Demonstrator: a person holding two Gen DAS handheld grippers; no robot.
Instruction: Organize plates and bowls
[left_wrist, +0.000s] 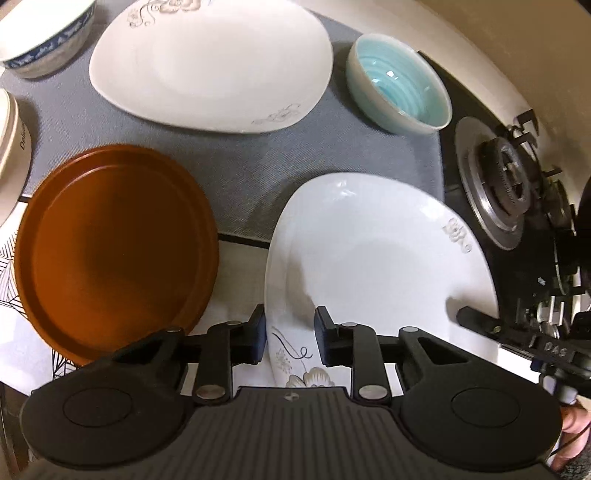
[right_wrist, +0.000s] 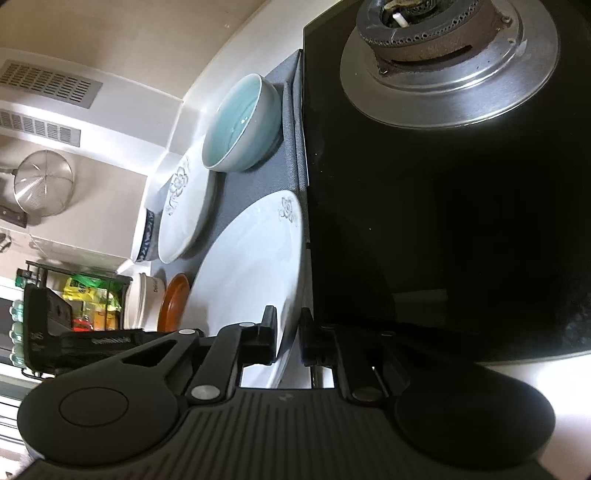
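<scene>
The white plate (left_wrist: 376, 258) you are handling is a rounded-square dish, glossy, with grey flower sprigs at its corners; it sits tilted, one edge over the grey mat (left_wrist: 236, 177) and its other side next to the black glass hob (right_wrist: 443, 221). Your right gripper (right_wrist: 288, 332) has its jaws closed on the plate's rim, one pad above and one below. Your left gripper (left_wrist: 290, 339) straddles the near corner of the same plate by the flower print, jaws narrowly parted; whether the pads press the rim cannot be told. Just left of it lies the brown round plate (left_wrist: 114, 251), apart from the white one. Farther back on the mat rests a second white plate (left_wrist: 214, 66) with the same flower pattern, a pale blue bowl (left_wrist: 400, 86) beside it near the gas burner (left_wrist: 506, 177), and a blue-patterned bowl (left_wrist: 48, 33) at the far left. A cream container (left_wrist: 14, 147) at the left edge of the desk carries script beginning "Deli"; the rest is cut off. The right gripper's body shows "DAS".
</scene>
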